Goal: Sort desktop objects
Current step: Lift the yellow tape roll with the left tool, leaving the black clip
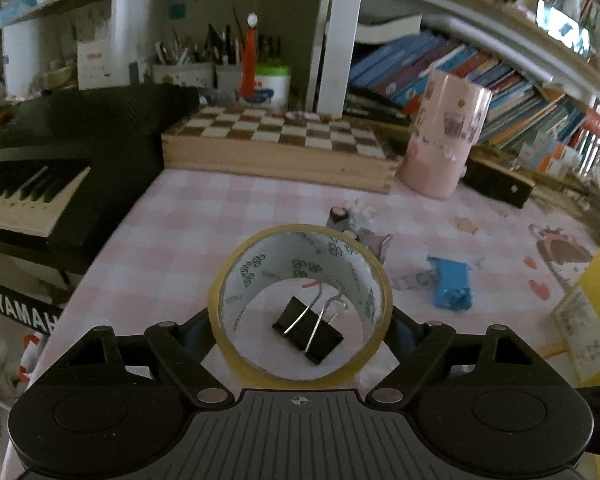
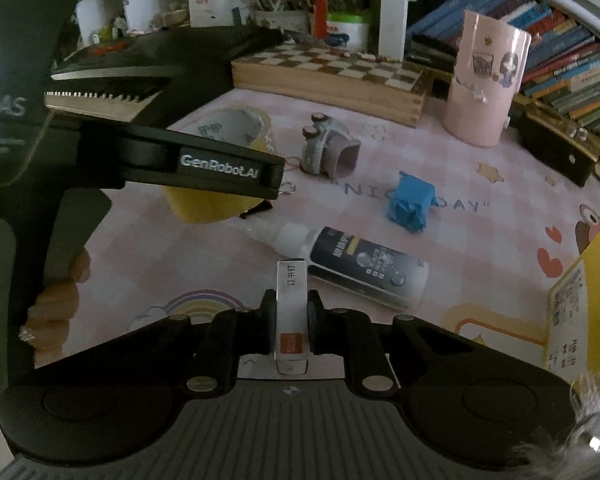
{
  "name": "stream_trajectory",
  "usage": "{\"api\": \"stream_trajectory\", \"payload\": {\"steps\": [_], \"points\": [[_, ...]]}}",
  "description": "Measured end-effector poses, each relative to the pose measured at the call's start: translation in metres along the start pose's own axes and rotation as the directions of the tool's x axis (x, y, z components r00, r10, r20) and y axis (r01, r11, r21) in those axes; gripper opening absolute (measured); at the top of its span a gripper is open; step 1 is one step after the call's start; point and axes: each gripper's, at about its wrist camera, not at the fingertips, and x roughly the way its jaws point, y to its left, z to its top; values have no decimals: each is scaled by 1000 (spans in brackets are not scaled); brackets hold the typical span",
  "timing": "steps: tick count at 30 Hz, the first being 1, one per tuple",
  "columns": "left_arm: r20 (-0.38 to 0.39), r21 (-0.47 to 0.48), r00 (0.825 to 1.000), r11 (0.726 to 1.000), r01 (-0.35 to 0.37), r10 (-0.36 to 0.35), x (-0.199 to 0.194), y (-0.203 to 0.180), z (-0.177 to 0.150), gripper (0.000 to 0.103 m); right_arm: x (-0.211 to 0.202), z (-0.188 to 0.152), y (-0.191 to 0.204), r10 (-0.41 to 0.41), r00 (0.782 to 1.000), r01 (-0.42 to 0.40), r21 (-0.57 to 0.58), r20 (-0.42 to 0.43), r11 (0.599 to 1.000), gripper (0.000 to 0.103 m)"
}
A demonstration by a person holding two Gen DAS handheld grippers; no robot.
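My left gripper (image 1: pixel 300 316) is shut on a yellow tape roll (image 1: pixel 300 372), held upright above the table; the roll also shows in the right wrist view (image 2: pixel 236 128) behind the left gripper's body. Through its hole I see a black binder clip (image 1: pixel 307 330) lying on the pink checked tablecloth (image 1: pixel 204 236). My right gripper (image 2: pixel 292 312) is shut on a small white staple box (image 2: pixel 291 312) with an orange label. A white glue bottle (image 2: pixel 364 268), a blue crumpled object (image 2: pixel 411 202) and a grey toy car (image 2: pixel 328 150) lie on the cloth ahead.
A pink cylindrical holder (image 2: pixel 484 80) stands at the back right beside a wooden chessboard box (image 2: pixel 332 76). A keyboard (image 1: pixel 24 196) borders the left. A yellow box (image 2: pixel 588 312) stands at the right edge. Bookshelves fill the back.
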Motion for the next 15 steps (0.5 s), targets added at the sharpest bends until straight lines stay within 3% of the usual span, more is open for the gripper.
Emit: {"api": "stream_trajectory", "payload": {"steps": [15], "points": [[100,21,994,999,38,-40,-81,-1,-17,86,-52,-23,25,-43,997,41,45,61,998,14]]}}
